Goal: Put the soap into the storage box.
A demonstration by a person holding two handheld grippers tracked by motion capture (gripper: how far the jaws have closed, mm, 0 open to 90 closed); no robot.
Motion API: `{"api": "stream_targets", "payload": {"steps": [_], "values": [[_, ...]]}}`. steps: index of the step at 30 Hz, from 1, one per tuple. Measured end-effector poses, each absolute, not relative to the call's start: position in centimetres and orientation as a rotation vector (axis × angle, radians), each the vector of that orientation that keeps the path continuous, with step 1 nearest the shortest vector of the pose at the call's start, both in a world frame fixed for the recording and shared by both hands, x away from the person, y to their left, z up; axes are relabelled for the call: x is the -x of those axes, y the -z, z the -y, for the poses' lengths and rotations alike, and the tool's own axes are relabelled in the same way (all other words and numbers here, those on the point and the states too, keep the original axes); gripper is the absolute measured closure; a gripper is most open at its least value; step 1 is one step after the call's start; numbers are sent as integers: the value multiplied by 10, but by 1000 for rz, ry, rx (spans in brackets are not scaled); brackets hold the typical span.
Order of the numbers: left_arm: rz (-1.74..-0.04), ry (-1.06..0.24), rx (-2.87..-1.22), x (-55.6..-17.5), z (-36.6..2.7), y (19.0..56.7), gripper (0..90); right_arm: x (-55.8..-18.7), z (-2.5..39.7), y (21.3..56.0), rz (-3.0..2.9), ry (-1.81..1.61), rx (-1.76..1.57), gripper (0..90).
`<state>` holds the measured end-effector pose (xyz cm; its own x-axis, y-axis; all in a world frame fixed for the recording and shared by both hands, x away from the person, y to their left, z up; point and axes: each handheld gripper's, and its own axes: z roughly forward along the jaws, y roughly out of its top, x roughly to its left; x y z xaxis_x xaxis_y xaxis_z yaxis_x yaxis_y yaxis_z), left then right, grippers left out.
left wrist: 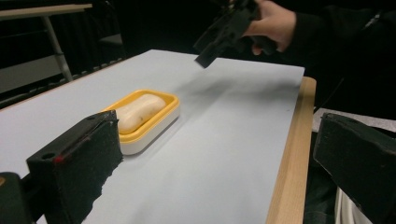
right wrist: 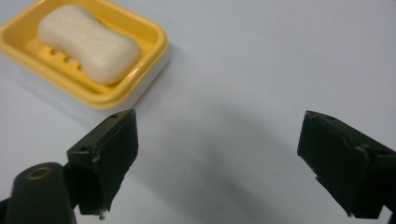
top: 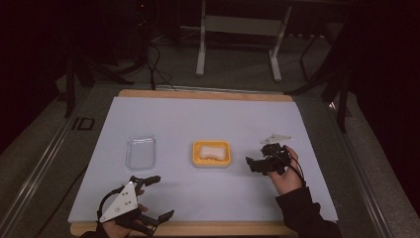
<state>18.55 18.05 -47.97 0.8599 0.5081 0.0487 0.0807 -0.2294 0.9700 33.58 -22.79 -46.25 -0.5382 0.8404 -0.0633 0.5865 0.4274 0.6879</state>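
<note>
- High view showed my right gripper (top: 253, 164) gaping empty just right of the soap dish (top: 212, 153), soap (top: 211, 150) inside.
- My left gripper (top: 157, 197) hung open, nearer me than that dish.

This looks like a lab or test room, not a home. The room is very dark, and only the table (top: 307, 233) is lit. The table has a wooden edge and is covered with a big sheet of pale paper (top: 198, 119). It sits inside a grey floor area with metal rails (top: 49, 148) along the sides. Black cables (top: 153, 64) run over the floor behind the table. Farther back stands a white metal frame with two legs (top: 200, 49), like the bottom of a work desk. Dark stands (top: 341, 99) and black curtains are at the sides. A small red light (top: 142, 6) glows in the dark at the back.
</note>
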Motion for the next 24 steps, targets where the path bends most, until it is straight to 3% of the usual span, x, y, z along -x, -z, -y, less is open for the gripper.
{"api": "stream_targets", "payload": {"steps": [24], "values": [[-457, -427, -1788, -186, -180, 481, 11, -284, 256, 469, -2190, -974, -1227, 124]]}}
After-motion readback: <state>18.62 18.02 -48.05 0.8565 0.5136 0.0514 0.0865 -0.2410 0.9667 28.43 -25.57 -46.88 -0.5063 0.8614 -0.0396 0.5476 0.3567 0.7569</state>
